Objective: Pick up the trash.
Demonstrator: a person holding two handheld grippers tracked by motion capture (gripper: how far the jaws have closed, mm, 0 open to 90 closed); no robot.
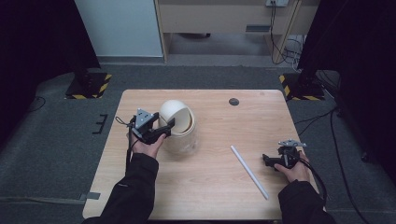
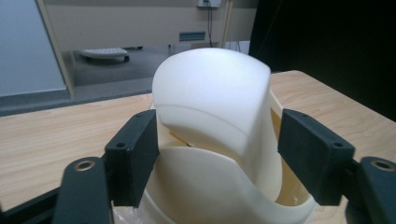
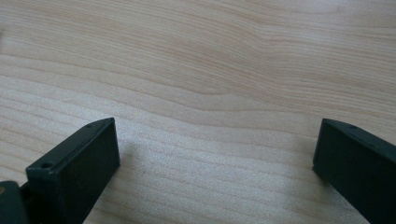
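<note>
The person's dark sleeves [image 1: 133, 186] entered from the near edge of the table [image 1: 210, 186], one on each side. The left gripper [image 1: 161, 130] sat against the near-left side of a cream-coloured tub [image 1: 180, 135], which stood on the left half of the table. In the left gripper view its two black jaws flanked the tub's domed lid [image 2: 215, 98], which was tilted up at an angle over the tub's rim [image 2: 219, 196]. The left-hand pad [image 2: 133, 154] lay against the lid's side; the right-hand pad [image 2: 310, 149] stood just beside the lid's other edge, and contact on that side could not be confirmed. The jaws were set at a narrow-to-medium gap around the lid.

A white stick [image 1: 250, 171] lay flat on the table to the right of the tub, well apart from it, running diagonally toward the near edge. The right gripper [image 1: 273, 161] rested low to the right of the stick, near but not touching it. In the right gripper view its jaws stood wide apart over bare wood, with nothing between them. A small dark disc [image 1: 234, 101] lay beyond the tub, near the far edge.
</note>
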